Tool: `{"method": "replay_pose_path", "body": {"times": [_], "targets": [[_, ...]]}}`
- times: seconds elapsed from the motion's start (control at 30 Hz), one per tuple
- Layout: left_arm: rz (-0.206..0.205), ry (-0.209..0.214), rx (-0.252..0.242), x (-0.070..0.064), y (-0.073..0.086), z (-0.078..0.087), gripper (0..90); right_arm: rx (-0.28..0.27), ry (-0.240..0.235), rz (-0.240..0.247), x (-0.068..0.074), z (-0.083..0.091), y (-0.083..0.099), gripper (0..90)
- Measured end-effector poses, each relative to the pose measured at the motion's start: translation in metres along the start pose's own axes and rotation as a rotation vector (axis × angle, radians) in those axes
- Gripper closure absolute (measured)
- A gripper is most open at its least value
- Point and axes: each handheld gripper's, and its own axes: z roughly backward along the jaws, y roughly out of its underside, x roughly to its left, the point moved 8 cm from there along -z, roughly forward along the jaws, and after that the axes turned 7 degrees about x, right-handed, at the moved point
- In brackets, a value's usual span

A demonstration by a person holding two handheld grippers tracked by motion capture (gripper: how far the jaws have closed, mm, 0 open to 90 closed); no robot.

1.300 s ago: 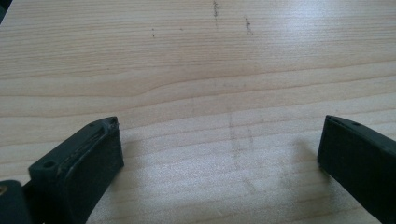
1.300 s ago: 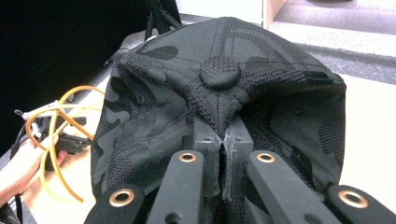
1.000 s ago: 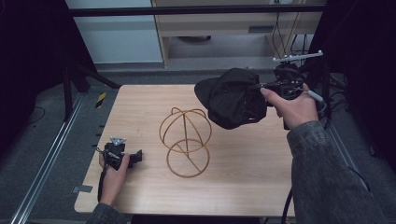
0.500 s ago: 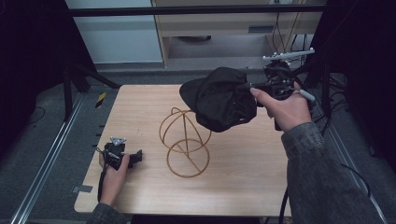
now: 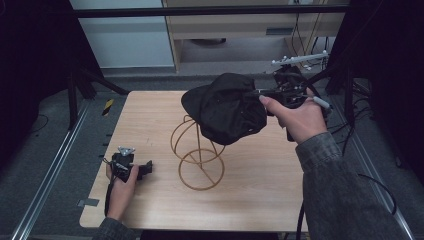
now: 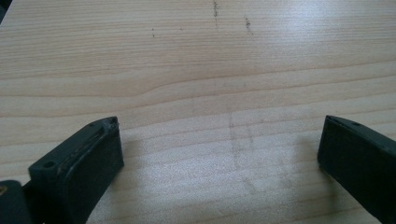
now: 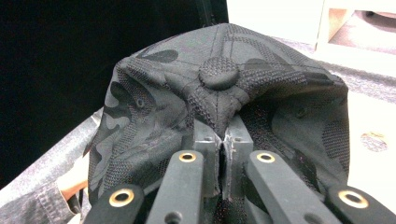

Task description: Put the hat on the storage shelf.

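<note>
A black camouflage cap (image 5: 227,107) hangs in the air over the top right of a brown wire stand (image 5: 197,152) in the middle of the table. My right gripper (image 5: 260,96) is shut on the cap's crown fabric; in the right gripper view the jaws pinch the cap (image 7: 219,93) just below its top button, with my right gripper (image 7: 223,137) closed tight. My left gripper (image 5: 147,167) rests on the table at the front left, held in a hand, well away from the stand. In the left gripper view my left gripper (image 6: 219,140) stands open over bare wood.
The wooden table (image 5: 150,105) has metal rails (image 5: 50,175) along its left side. A light cabinet (image 5: 225,25) stands behind the table. Cables (image 5: 370,185) trail at the right. Dark curtains flank both sides.
My right gripper has carried the cap leftward and forward, from beside the stand to above its top right. The left gripper has not moved.
</note>
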Motion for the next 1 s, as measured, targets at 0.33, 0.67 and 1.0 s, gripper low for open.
{"method": "replay_pose_path", "body": {"times": [0.33,0.67,1.0], "targets": [[-0.001,0.0,0.0,0.0,0.0,0.0,0.0,0.011,-0.034,0.033,0.019,-0.007,-0.003,86.9],[0.0,0.0,0.0,0.0,0.0,0.0,0.0,0.026,-0.059,0.062,0.035,-0.014,-0.002,86.8],[0.003,0.0,-0.003,0.0,0.0,0.0,0.0,0.045,-0.077,0.076,0.044,-0.024,0.004,86.8]]}}
